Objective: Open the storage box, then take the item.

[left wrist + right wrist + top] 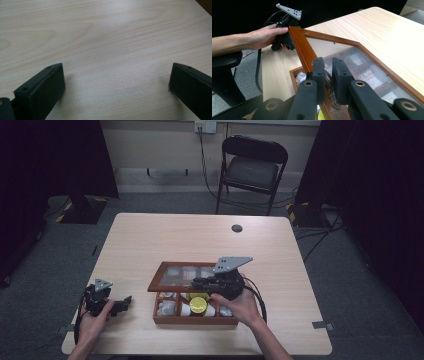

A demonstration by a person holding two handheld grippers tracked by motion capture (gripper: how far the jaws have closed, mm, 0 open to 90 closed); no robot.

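The box (195, 312) is sitting on the table (165, 235) near its front edge, with its glass lid (182, 276) half raised; the right gripper (328, 72) is pinching what seems to be a metal latch (329, 87) on the lid's front rim, the jaws almost closed on it; a yellow round thing (198, 305) is lying in a compartment; the left gripper (116, 82) is resting well apart to the left, jaws spread wide over bare wood.
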